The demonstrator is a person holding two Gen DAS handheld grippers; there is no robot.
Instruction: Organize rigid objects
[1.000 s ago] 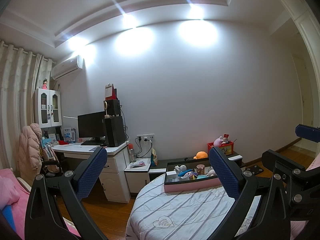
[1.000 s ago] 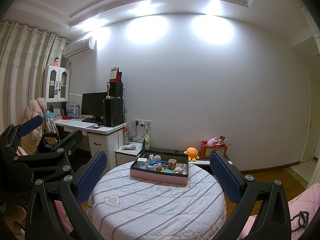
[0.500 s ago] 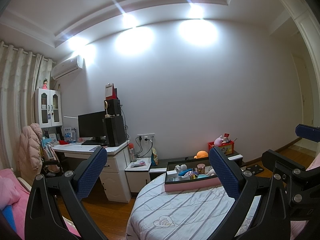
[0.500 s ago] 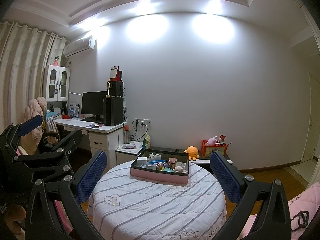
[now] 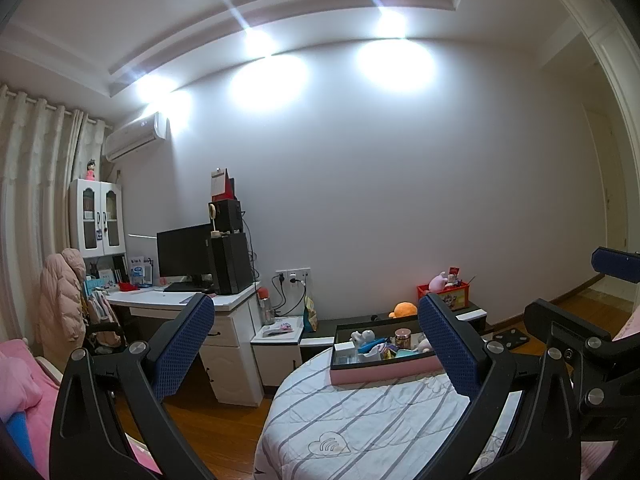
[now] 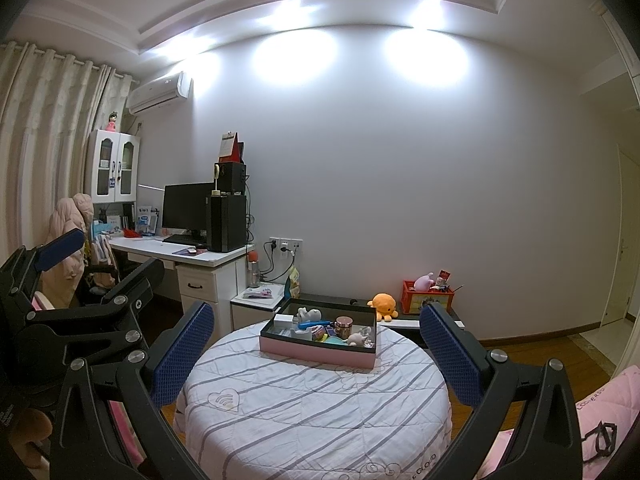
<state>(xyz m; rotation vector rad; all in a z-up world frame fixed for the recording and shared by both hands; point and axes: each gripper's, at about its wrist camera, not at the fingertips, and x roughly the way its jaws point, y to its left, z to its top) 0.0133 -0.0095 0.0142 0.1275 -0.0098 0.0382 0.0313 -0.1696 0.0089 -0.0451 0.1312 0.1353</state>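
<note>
On the round, quilt-covered worktop (image 6: 316, 404) the pink tray (image 6: 318, 350) of small rigid objects (image 6: 330, 326) sits at the far side, well beyond your left gripper (image 5: 316, 344) and right gripper (image 6: 316, 350), both spread wide and empty, so approach level and centred.

Right view edges closer to tray
Pink tray (image 6: 318, 350) sits slightly lower & bigger in right wrist view vs 1 s ago; left view: no visible change.

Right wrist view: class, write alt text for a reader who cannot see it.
A shallow pink rectangular box of small toys sits on a round table under a grey-striped white quilt. The right tongs are open and empty, short of it; the left tongs show at left.
</note>
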